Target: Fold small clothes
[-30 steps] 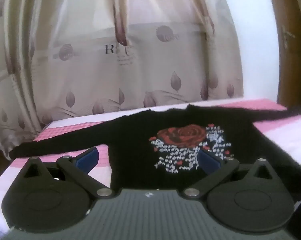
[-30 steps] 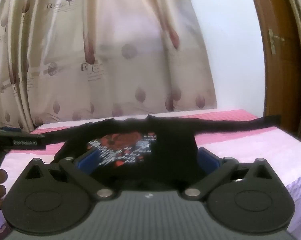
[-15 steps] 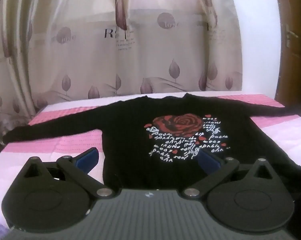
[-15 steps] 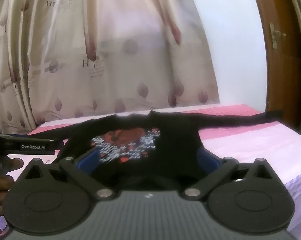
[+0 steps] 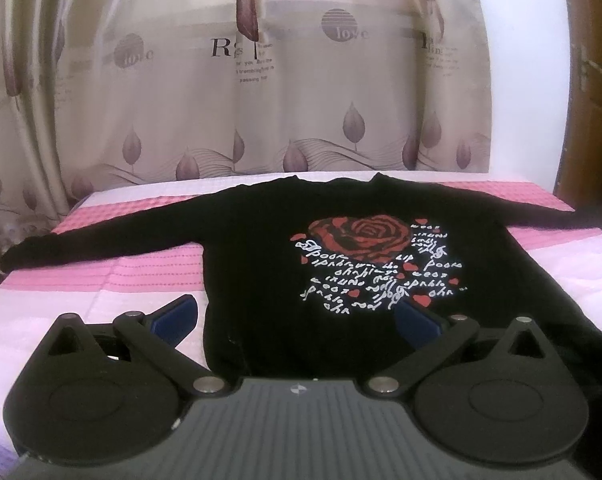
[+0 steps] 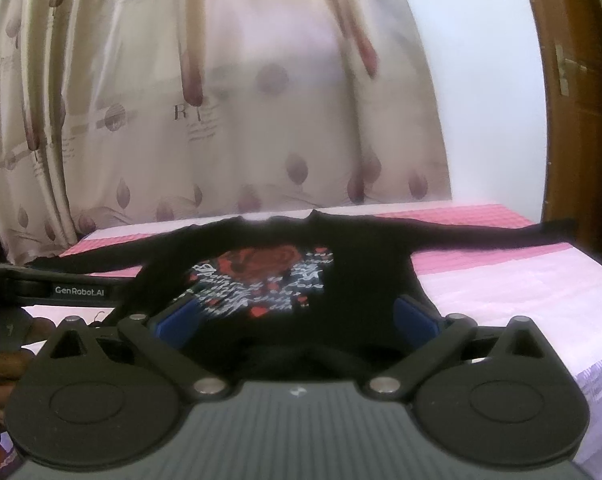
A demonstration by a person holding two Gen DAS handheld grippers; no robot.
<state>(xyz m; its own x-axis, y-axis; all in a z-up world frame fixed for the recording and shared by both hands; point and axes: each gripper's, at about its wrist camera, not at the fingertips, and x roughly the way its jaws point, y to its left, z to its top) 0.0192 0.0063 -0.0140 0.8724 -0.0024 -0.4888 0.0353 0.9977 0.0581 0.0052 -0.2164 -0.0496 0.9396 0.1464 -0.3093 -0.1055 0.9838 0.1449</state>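
The black sweater [image 5: 341,248] looks soft, light, floppy — pinch a sleeve cuff [image 5: 17,256]; left gripper [image 5: 295,322] and right gripper [image 6: 297,320] both spread, empty.

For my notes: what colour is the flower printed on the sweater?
Red, a rose on the black sweater; clearest in the left wrist view.

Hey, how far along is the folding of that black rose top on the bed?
Done: the black top lies spread flat, print up, both sleeves out, on the pink bedspread. In hand: nothing; the left tongs and right tongs are open near its hem, gripping nothing. Left: every fold, sleeves and body.
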